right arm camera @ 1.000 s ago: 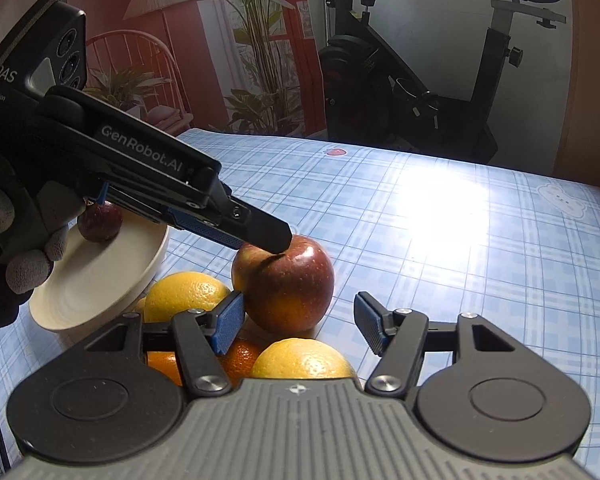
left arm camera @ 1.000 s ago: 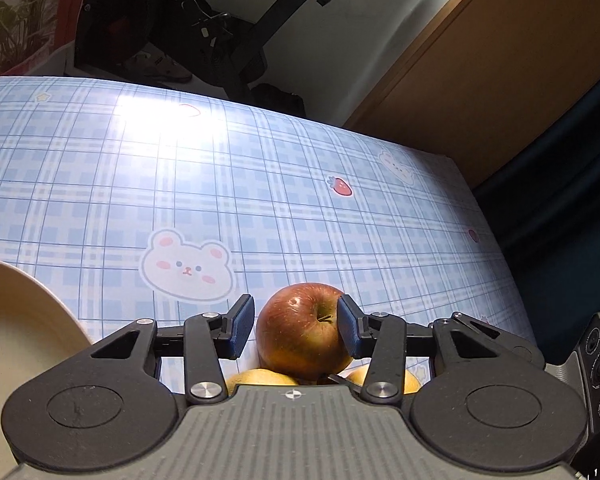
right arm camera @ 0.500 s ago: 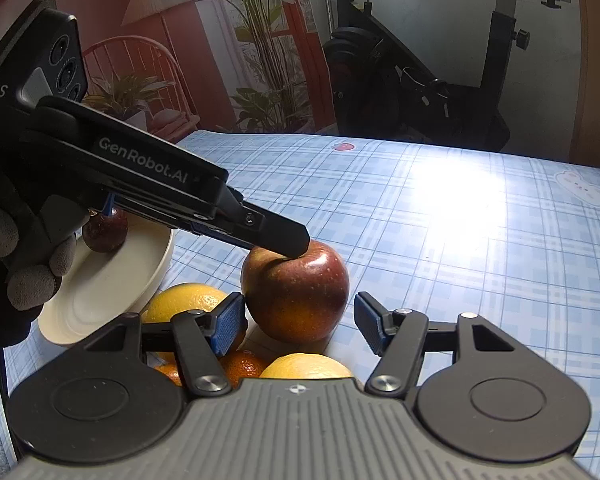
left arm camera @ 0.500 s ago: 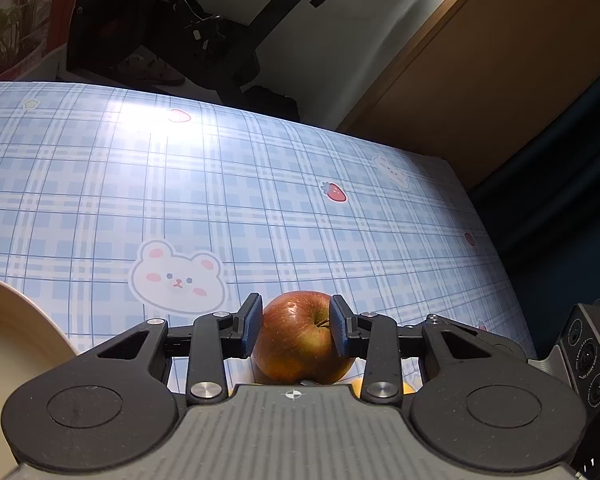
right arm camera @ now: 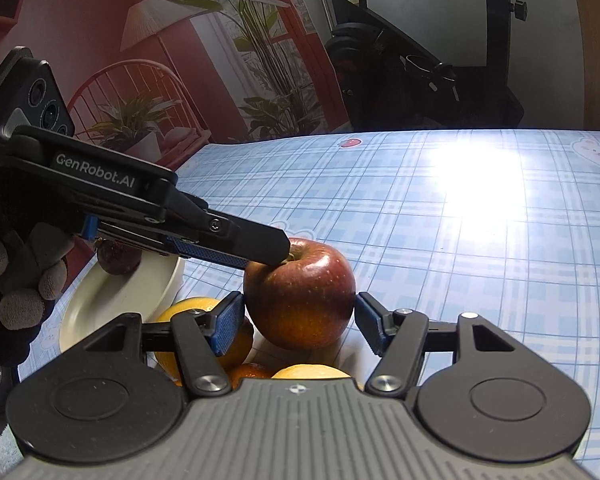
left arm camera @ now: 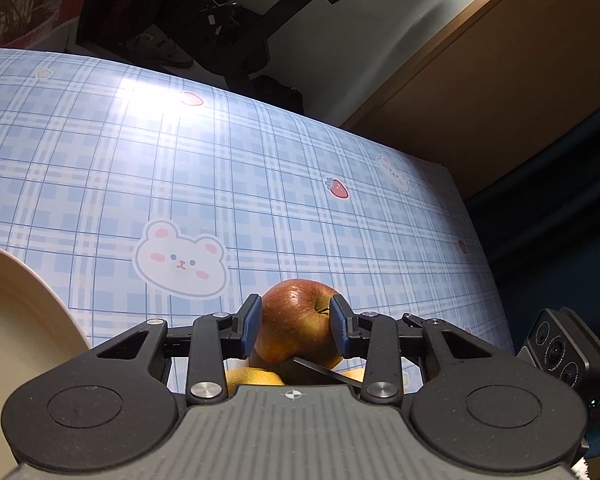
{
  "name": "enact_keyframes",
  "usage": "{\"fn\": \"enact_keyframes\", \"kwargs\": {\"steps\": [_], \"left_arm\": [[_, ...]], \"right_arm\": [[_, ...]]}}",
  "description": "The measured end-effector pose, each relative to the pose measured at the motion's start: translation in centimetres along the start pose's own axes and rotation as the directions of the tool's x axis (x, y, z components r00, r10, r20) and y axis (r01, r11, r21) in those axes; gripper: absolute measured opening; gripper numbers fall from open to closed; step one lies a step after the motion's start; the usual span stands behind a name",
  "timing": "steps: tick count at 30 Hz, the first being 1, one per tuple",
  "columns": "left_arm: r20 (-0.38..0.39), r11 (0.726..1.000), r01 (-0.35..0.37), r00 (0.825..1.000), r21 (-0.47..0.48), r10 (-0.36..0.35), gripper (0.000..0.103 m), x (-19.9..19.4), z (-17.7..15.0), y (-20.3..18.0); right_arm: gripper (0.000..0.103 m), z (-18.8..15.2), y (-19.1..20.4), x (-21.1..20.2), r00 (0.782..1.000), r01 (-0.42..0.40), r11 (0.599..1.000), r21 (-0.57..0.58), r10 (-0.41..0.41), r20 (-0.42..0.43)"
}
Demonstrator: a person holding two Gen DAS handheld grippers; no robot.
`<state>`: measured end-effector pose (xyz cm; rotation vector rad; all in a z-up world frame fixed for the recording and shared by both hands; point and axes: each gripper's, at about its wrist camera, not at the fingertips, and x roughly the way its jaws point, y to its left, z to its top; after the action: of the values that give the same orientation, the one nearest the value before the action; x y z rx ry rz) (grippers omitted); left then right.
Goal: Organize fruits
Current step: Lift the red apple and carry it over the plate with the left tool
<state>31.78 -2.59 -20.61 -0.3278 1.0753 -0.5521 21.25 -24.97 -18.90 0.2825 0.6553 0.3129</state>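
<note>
One "GenRobot.AI"-marked left gripper [right arm camera: 260, 258] clamped on red apple [right arm camera: 300, 296].

Glossy, smooth skin on the apple [right arm camera: 300, 296]. Matt black plastic on the left claw [left arm camera: 294, 330], ribbed blue pads [left arm camera: 249, 330], bright metal screws. Shiny, smooth plaid cover on the table [left arm camera: 220, 184]. Satin cream plate [right arm camera: 112, 300].

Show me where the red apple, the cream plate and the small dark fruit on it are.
red apple [right arm camera: 300, 300], right wrist view, middle of its skin.
cream plate [right arm camera: 112, 304], right wrist view, bare inner surface.
small dark fruit [right arm camera: 118, 258], right wrist view, its visible lower half.
</note>
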Motion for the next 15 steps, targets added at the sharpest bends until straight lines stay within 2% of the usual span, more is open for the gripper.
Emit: {"fn": "enact_keyframes", "kwargs": {"steps": [8,15], "left_arm": [[0.024,0.998,-0.008,1.000,0.062,0.006,0.038,-1.0,-0.2,-1.7],[0.059,0.994,-0.012,0.998,0.105,0.006,0.038,-4.4,0.1,-1.9]], "right_arm": [[0.063,0.1,1.1,-0.9,0.998,0.046,0.998,-0.037,-0.044,0.037],[0.063,1.6,3.2,-1.4,0.998,0.026,0.996,-0.081,-0.021,0.054]]}}
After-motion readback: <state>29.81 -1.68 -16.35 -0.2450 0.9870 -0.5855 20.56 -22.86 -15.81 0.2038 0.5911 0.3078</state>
